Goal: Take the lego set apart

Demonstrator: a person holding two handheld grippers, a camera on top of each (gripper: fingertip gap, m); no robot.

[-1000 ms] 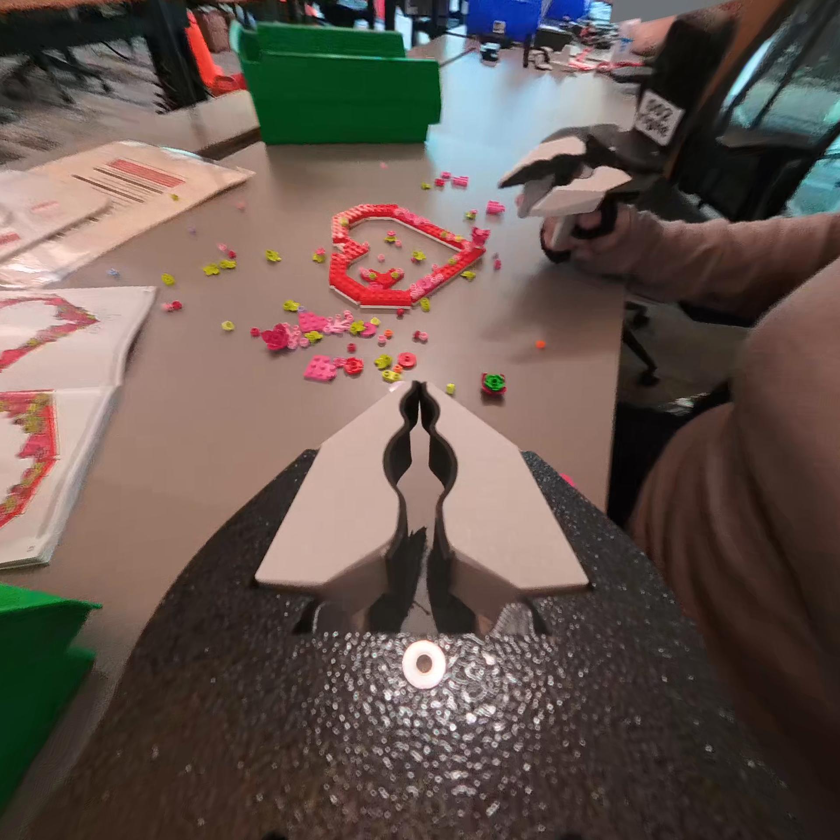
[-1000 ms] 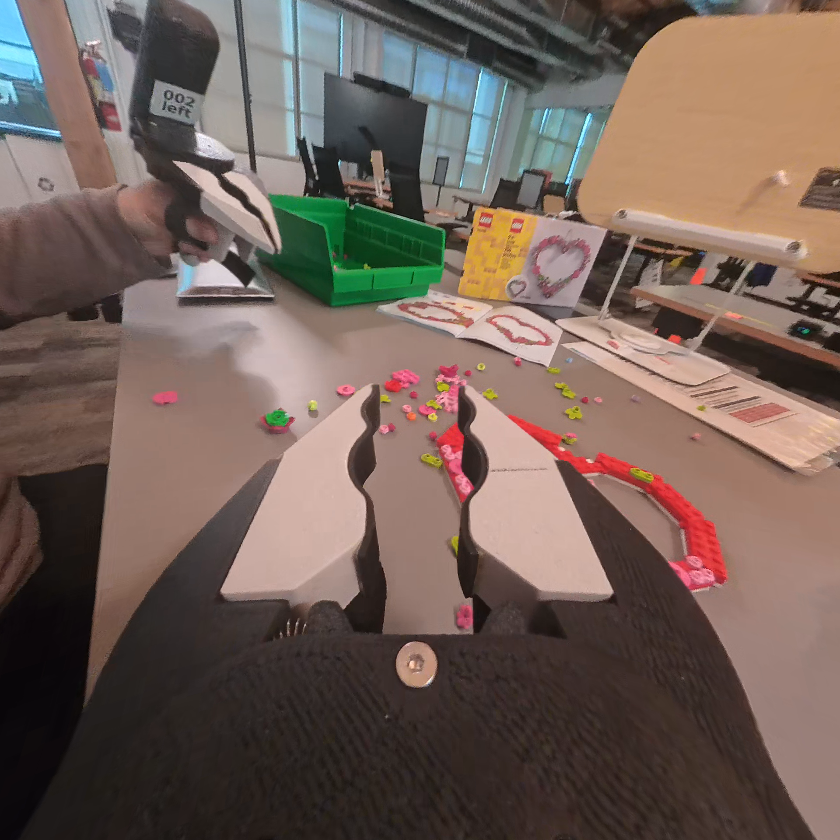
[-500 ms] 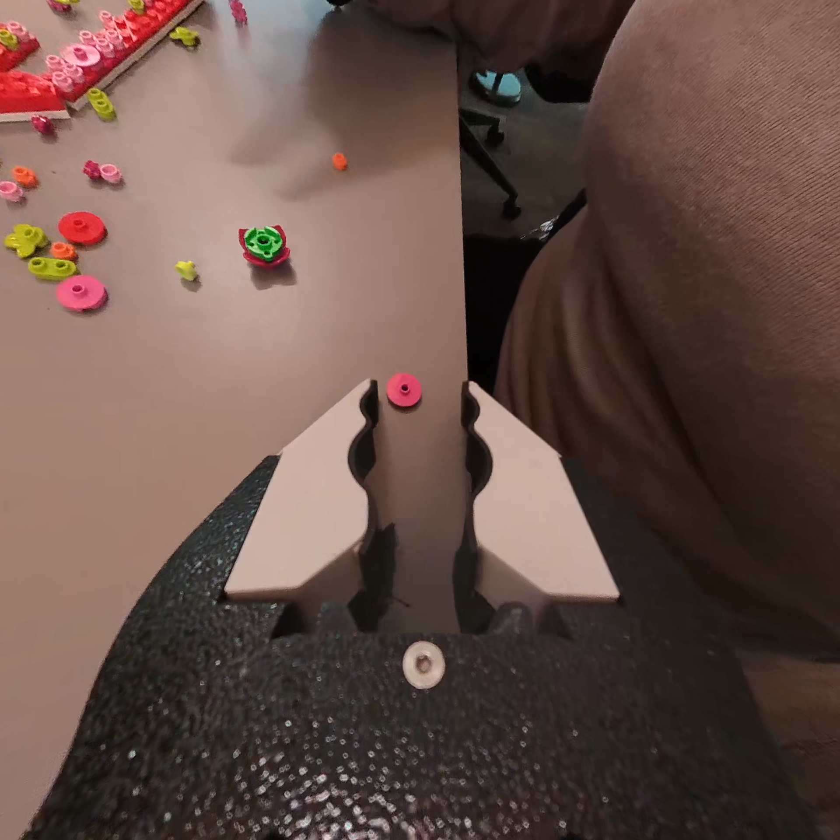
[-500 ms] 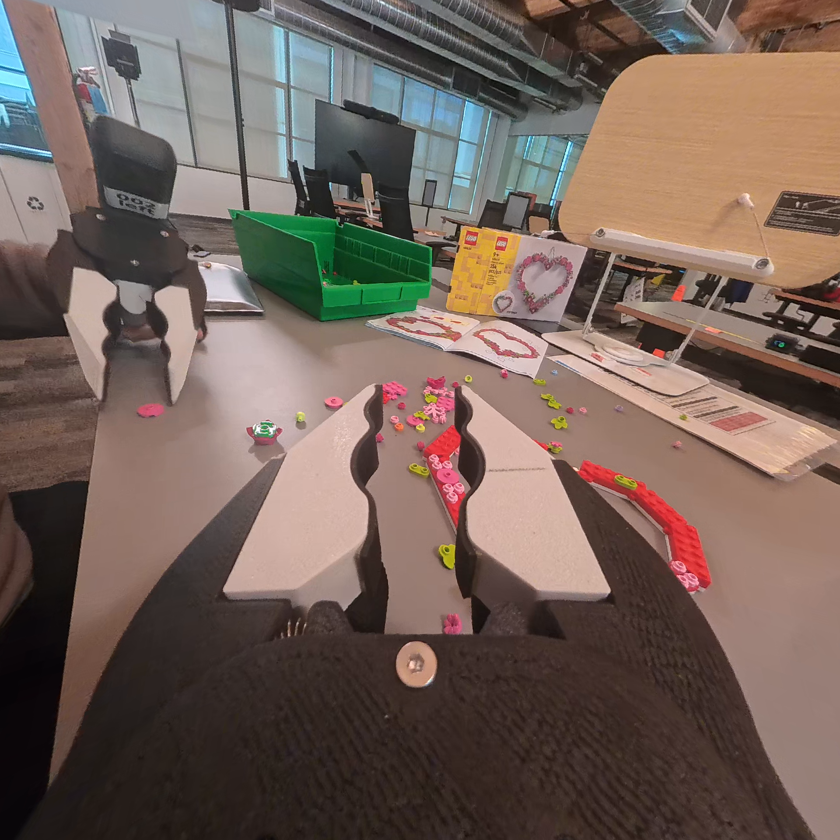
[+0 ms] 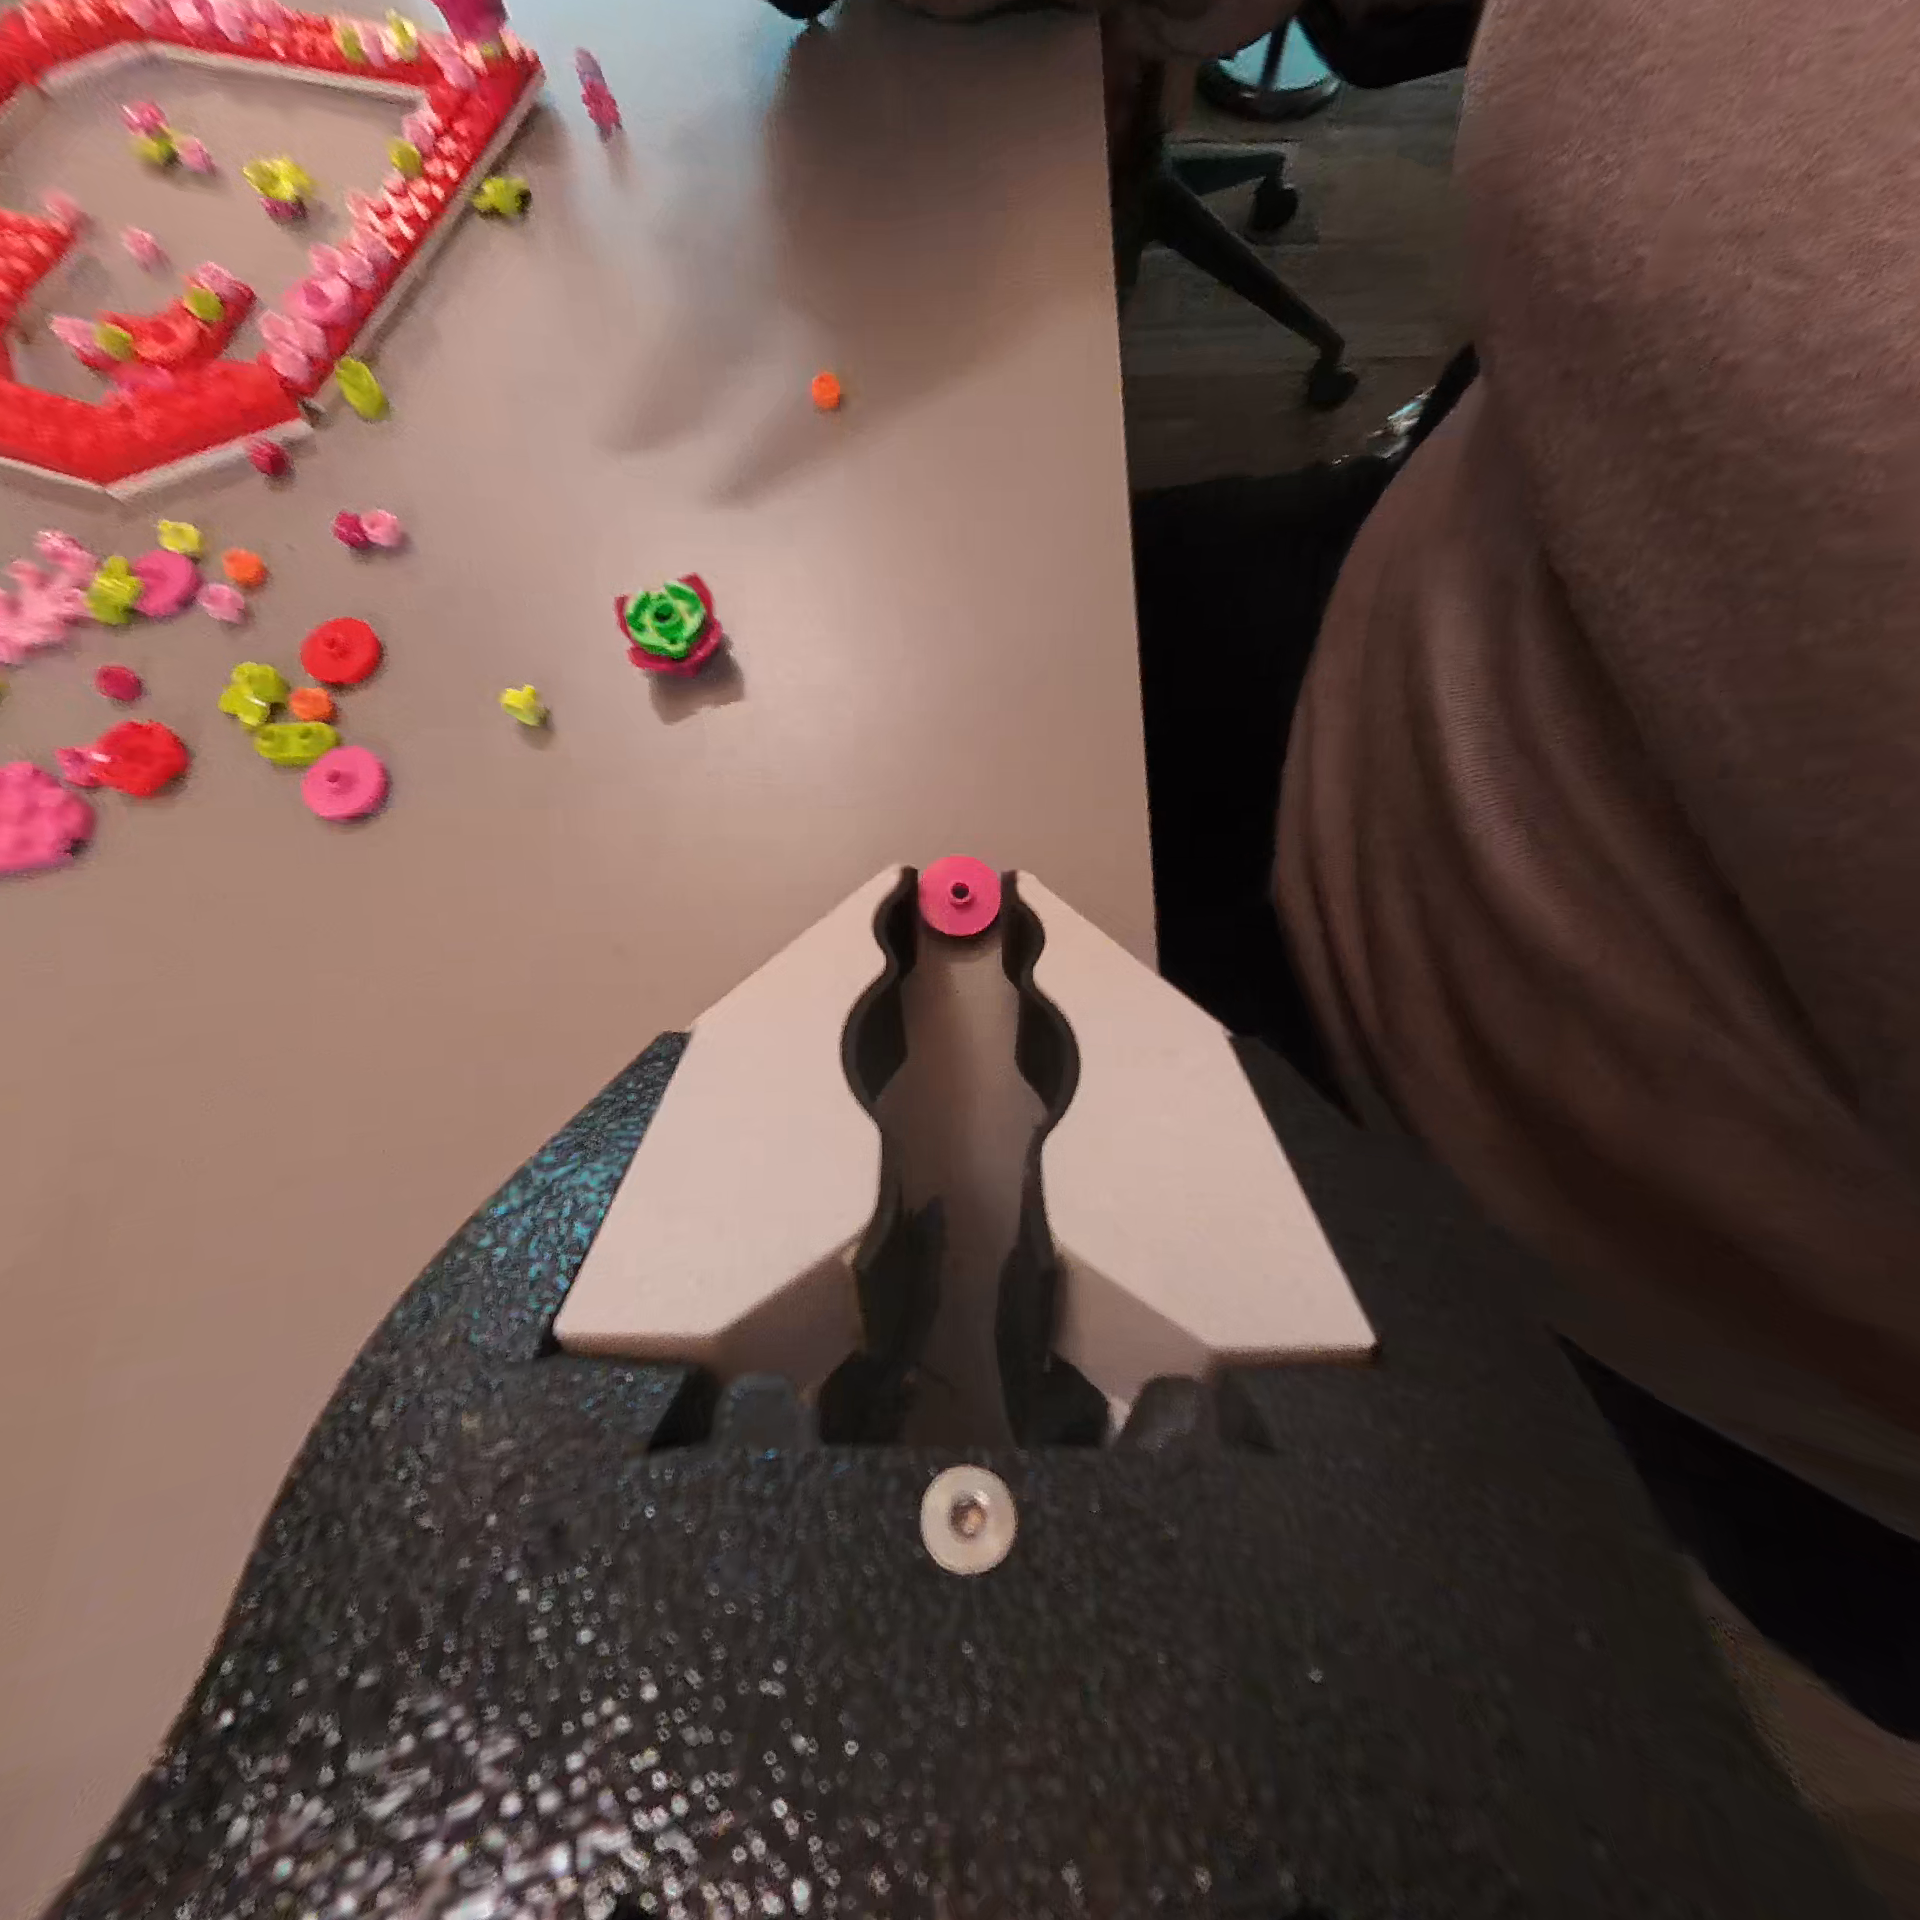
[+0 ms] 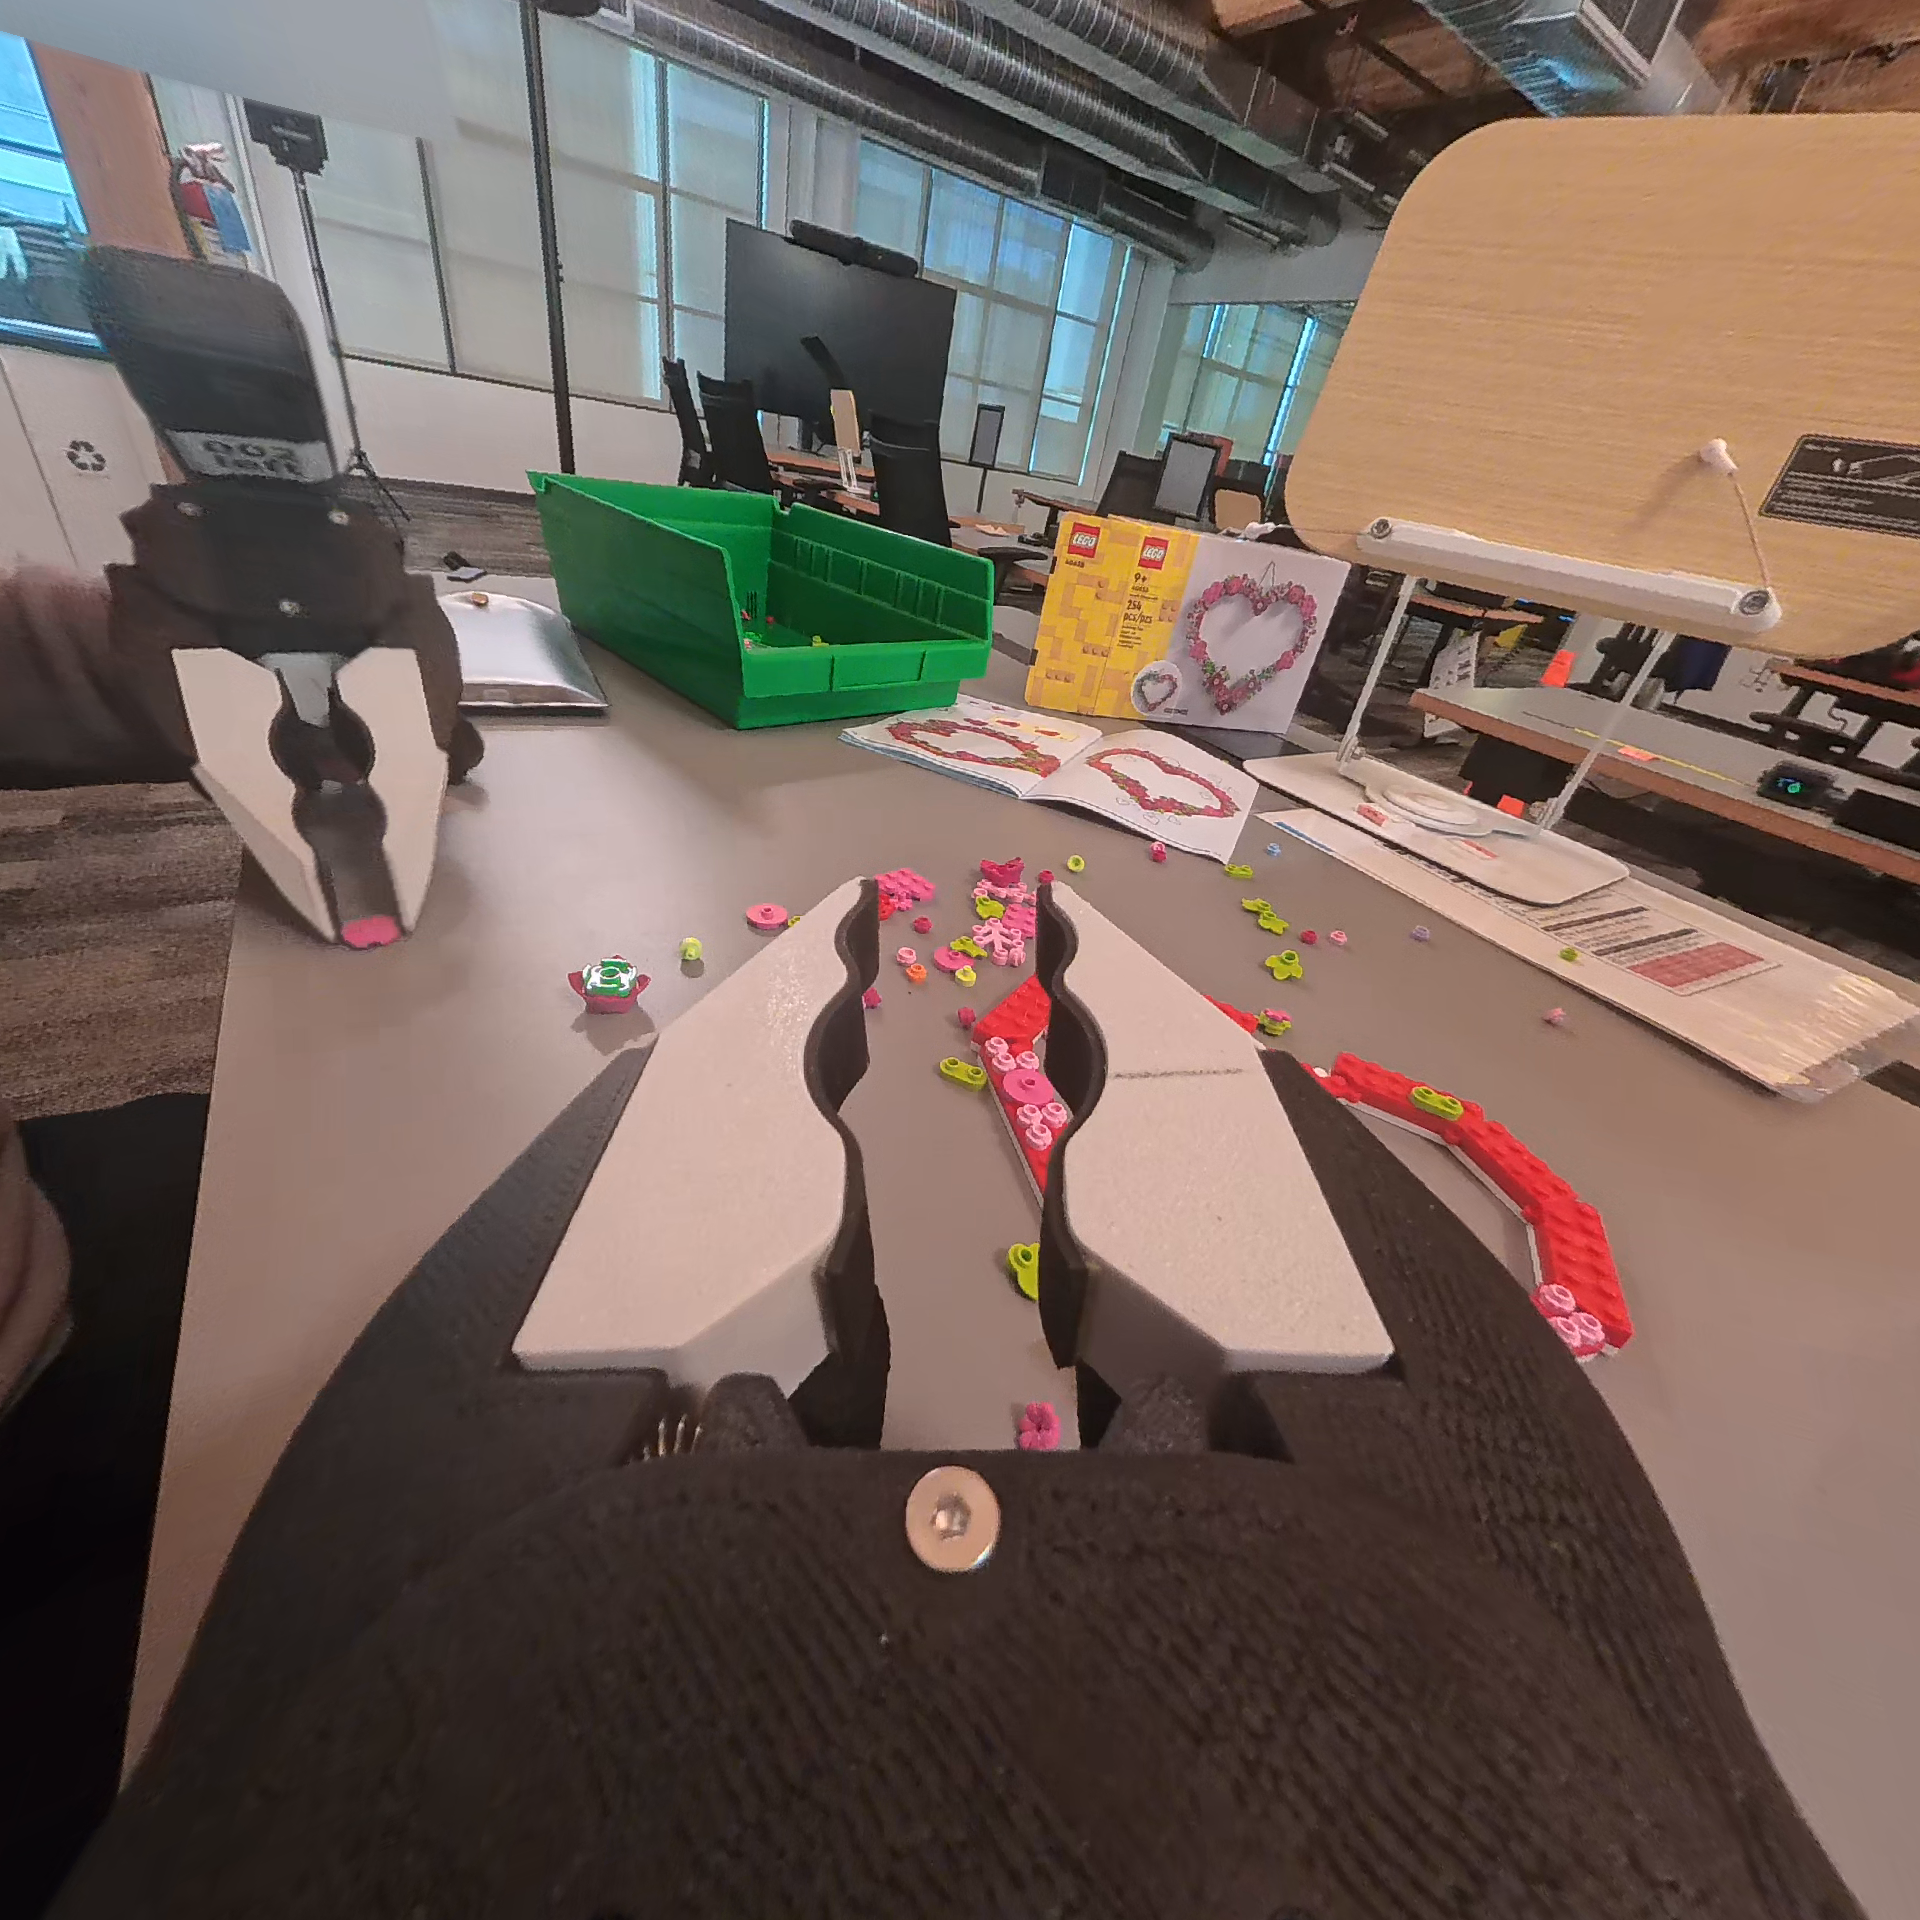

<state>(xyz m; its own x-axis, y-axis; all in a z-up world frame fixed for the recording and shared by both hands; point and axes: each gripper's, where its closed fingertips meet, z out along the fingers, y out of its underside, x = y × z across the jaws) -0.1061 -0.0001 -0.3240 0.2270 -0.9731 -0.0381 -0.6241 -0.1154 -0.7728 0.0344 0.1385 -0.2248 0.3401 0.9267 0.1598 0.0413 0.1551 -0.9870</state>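
Observation:
My left gripper (image 5: 958,894) is closed on a small round pink lego plate (image 5: 958,909), pinched between its fingertips low at the table's near edge. It also shows in the right wrist view (image 6: 369,930), pointing down with the pink plate at its tips. The red heart-shaped lego frame (image 5: 135,416) lies to the far left, with small pink and lime pieces on and around it. My right gripper (image 6: 951,894) is open and empty, held above the table over one side of the red frame (image 6: 1507,1174).
A green-and-magenta flower piece (image 5: 670,623) lies near the left gripper. Loose pieces (image 6: 987,935) are scattered mid-table. A green bin (image 6: 758,613), an open booklet (image 6: 1049,764), the set's box (image 6: 1174,634) and a wooden board on a stand (image 6: 1621,364) stand behind. The table edge (image 5: 1127,520) runs beside a person's body (image 5: 1610,727). My right fingertips sit around 20 centimetres from my left ones. From my left tips it is roughly 8 centimetres to the green-and-magenta flower piece (image 5: 670,623); from my right, 15 centimetres.
My left gripper swung down to the table's near edge, opened around the pink round plate, then narrowed onto it. My right gripper stayed open and hardly moved.

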